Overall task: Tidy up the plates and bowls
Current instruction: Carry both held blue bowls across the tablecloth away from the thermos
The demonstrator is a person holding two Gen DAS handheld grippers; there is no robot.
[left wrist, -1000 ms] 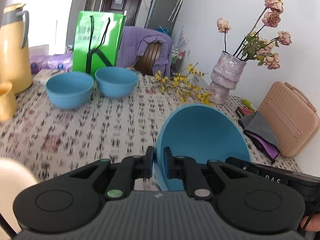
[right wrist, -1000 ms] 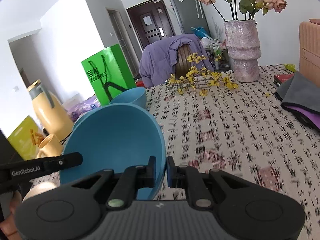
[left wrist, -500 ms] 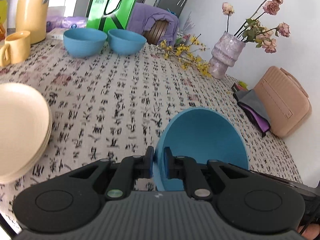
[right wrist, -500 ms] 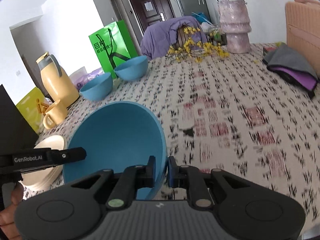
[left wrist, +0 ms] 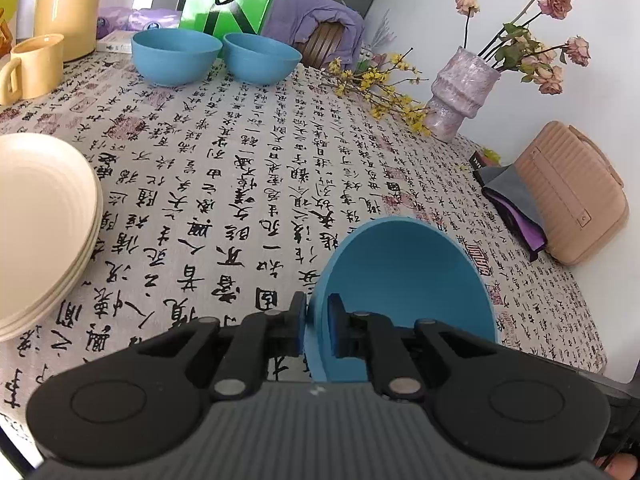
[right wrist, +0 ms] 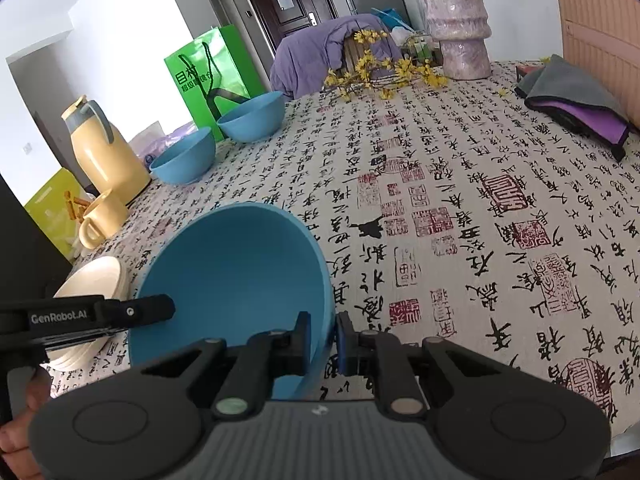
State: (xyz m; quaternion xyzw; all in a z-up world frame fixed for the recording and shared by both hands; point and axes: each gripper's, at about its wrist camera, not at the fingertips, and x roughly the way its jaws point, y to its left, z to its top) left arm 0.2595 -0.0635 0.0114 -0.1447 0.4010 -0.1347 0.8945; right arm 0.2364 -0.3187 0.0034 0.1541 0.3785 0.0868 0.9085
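Both grippers pinch one round blue plastic bowl (left wrist: 404,280) by opposite rims, low in frame.
Left gripper (left wrist: 318,326) clamps tight; right gripper (right wrist: 323,340), jaws just easing, barely holds the light, rigid, slippery rim.

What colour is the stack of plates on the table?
The stack of plates is cream, a pale off-white. It shows best in the left wrist view.

**A:** where's all the dishware rn?

**B:** one blue bowl (left wrist: 404,300) tipped up on its side near the cream plate stack (left wrist: 44,232). Two more blue bowls (left wrist: 176,56) upright, side by side, well beyond the stack, by the table's far edge.
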